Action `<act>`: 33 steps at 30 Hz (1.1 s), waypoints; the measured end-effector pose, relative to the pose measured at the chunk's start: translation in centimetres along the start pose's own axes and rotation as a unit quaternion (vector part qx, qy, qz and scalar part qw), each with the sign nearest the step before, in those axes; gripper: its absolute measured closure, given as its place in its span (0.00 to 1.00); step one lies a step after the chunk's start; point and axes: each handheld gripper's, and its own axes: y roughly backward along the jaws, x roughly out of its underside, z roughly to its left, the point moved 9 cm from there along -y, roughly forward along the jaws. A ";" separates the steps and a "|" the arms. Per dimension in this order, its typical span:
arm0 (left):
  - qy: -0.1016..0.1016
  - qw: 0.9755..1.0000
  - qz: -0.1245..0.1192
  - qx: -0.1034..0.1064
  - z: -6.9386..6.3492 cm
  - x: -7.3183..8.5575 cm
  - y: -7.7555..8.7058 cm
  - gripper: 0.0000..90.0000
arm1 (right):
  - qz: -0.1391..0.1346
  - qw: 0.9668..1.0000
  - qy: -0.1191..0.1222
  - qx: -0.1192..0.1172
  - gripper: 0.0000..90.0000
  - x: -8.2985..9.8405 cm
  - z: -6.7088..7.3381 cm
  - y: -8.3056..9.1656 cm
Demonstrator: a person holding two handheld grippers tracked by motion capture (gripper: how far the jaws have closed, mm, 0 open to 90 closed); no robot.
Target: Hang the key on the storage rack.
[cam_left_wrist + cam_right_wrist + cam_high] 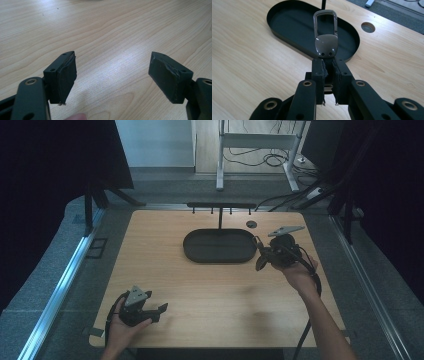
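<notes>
A metal key clip (325,33) is pinched by its base in the right claw (329,68) and held loop-forward just beside the dark oval tray (287,37), apparently for hanging, while the left claw (112,72) is kept wide and empty over the surface (105,30).

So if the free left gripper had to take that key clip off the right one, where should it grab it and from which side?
Probably the open metal loop of the key clip. It sticks out clear beyond the right gripper, whose fingers pinch the strap end below the rounded plate. The left gripper, open, could come from the far tray side, closing across the loop's two long bars.
</notes>
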 end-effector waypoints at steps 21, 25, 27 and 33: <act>0.001 1.000 -0.001 0.001 0.0 0.0 0.0 0.26 | -0.017 0.999 -0.027 0.023 0.90 -2.0 -1.7 -1.5; 0.001 1.000 -0.001 0.000 0.0 0.0 0.1 0.26 | -0.020 0.999 -0.033 0.025 0.90 -2.4 -2.0 -2.0; 0.001 1.000 -0.001 0.000 0.1 0.0 0.1 0.26 | -0.021 0.999 -0.036 0.028 0.90 -2.5 -2.1 -2.3; 0.002 1.000 -0.002 0.001 0.0 0.0 0.1 0.26 | -0.023 0.998 -0.042 0.032 0.90 -2.9 -2.4 -2.9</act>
